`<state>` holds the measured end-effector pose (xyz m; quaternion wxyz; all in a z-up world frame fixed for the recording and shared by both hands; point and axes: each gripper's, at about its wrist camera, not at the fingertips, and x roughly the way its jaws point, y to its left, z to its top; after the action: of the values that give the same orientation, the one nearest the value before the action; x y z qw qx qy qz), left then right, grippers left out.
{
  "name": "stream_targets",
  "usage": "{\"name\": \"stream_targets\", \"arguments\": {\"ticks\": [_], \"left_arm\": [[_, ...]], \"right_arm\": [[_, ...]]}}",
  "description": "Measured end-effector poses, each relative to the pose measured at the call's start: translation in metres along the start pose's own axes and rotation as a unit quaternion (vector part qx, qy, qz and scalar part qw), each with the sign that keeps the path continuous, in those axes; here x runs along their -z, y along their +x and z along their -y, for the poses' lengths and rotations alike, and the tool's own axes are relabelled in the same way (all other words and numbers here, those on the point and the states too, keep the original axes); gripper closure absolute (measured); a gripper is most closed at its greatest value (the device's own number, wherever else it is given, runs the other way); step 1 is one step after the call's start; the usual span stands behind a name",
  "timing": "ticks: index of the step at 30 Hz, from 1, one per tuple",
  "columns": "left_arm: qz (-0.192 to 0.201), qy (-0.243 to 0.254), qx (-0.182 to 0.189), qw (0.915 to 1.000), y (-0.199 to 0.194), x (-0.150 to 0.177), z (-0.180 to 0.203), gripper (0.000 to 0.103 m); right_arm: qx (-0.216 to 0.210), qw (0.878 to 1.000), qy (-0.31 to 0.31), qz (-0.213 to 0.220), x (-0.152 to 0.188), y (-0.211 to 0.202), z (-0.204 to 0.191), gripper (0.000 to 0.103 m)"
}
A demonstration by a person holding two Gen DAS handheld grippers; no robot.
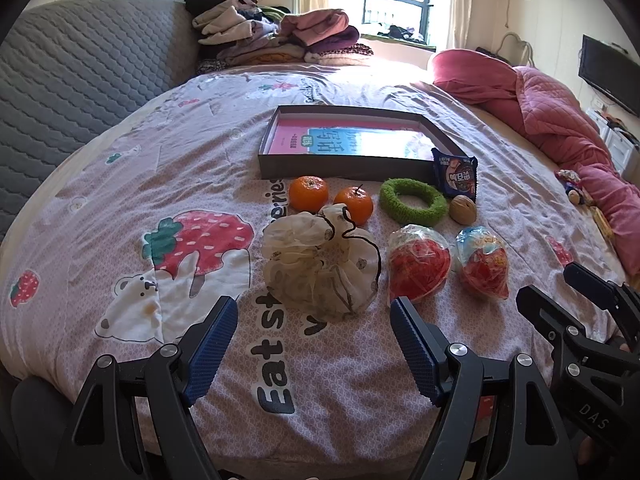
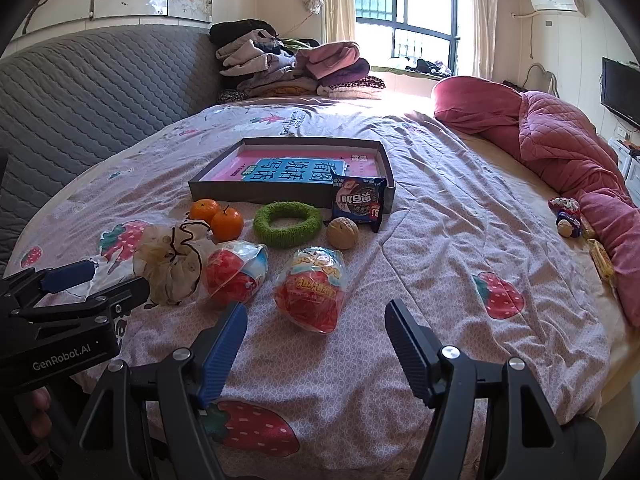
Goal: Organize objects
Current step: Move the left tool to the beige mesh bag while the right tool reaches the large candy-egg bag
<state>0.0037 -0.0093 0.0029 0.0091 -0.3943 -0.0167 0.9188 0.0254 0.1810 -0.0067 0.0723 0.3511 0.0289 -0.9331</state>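
Observation:
On the bed lie a shallow dark box (image 1: pixel 340 169) (image 2: pixel 224 192) with a pink-and-blue book inside, two oranges (image 1: pixel 308 193) (image 2: pixel 227 223), a green fuzzy ring (image 1: pixel 413 201) (image 2: pixel 288 224), a walnut (image 1: pixel 463 209) (image 2: pixel 342 233), a blue snack packet (image 1: pixel 456 175) (image 2: pixel 359 203), a cream drawstring pouch (image 1: pixel 320 268) (image 2: pixel 172 268) and two red wrapped snacks (image 1: pixel 418 268) (image 1: pixel 482 264) (image 2: pixel 234 274) (image 2: pixel 310 288). My left gripper (image 1: pixel 314 320) is open just short of the pouch. My right gripper (image 2: pixel 316 324) is open just short of a red snack.
A grey quilted headboard (image 1: pixel 80 64) stands at left. Folded clothes (image 1: pixel 276 32) are piled at the far end. A pink quilt (image 2: pixel 560 140) lies along the right side, with a small toy (image 2: pixel 566 220) beside it. A TV (image 2: pixel 620 92) hangs at far right.

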Motion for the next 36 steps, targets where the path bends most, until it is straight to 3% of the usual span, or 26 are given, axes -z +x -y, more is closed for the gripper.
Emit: {"name": "stream_targets", "arguments": {"ticks": [36], "left_arm": [[-0.045,-0.017,0.008,0.9988,0.067,-0.012,-0.007,0.023]], "right_arm": [[0.002,0.998,0.021,-0.051,-0.009,0.064,0.012,0.032]]}}
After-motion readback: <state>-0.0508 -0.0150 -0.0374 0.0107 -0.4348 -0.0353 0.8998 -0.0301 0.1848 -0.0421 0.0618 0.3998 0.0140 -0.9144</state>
